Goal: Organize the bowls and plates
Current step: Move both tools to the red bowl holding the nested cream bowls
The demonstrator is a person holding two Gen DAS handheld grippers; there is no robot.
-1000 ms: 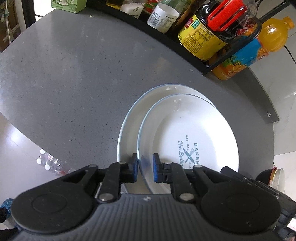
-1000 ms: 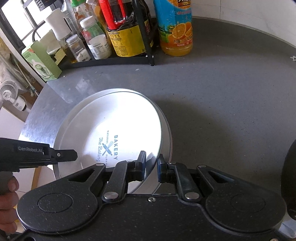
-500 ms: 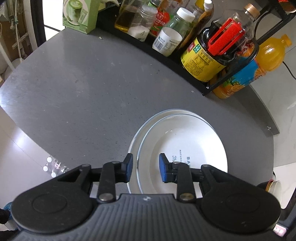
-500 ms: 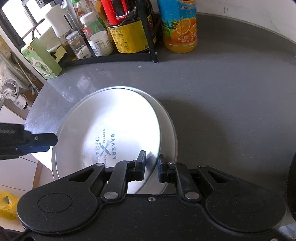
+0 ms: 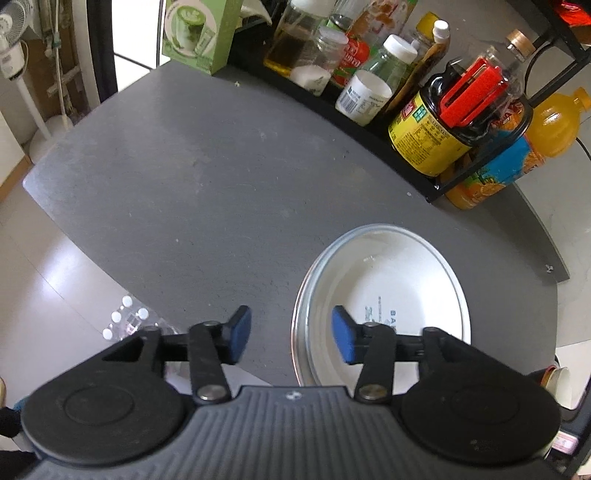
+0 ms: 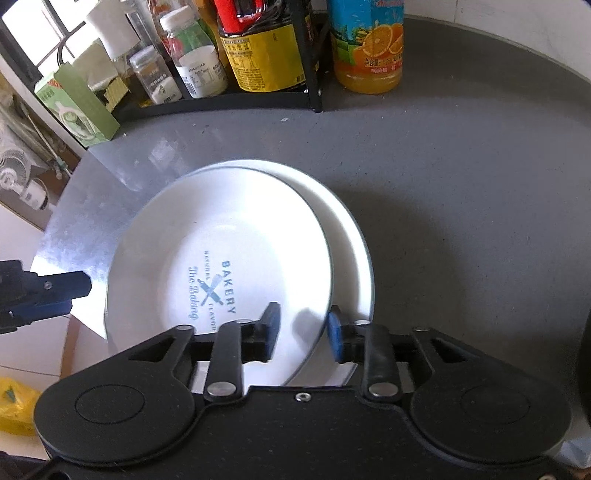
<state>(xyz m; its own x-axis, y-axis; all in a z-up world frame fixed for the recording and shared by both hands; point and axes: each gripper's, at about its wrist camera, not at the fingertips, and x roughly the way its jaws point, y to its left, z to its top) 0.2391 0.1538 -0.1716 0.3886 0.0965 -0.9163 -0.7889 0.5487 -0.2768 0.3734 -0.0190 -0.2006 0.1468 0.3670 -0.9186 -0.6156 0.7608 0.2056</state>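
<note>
Two white plates lie stacked on the grey counter (image 6: 461,184). The top plate (image 6: 221,258) carries a blue "BAKERY" print and sits shifted left on the lower plate (image 6: 354,240). My right gripper (image 6: 303,334) is open, and the top plate's near rim passes between its blue pads without being pinched. My left gripper (image 5: 291,339) is open and raised above the stack (image 5: 399,288); one pad hangs over the plates, the other over bare counter. In the right wrist view the left gripper (image 6: 44,291) shows at the far left, off the plates.
A black rack (image 6: 258,103) of jars and sauce bottles (image 5: 424,144) lines the back of the counter, beside an orange juice bottle (image 6: 369,48) and a green box (image 5: 195,33). The counter's edge (image 5: 92,243) drops to a floor with water bottles (image 5: 125,317).
Both grippers have opened and let go of the top plate's rim. The left gripper has risen and drawn back to the left. The top plate now rests on the lower one.
</note>
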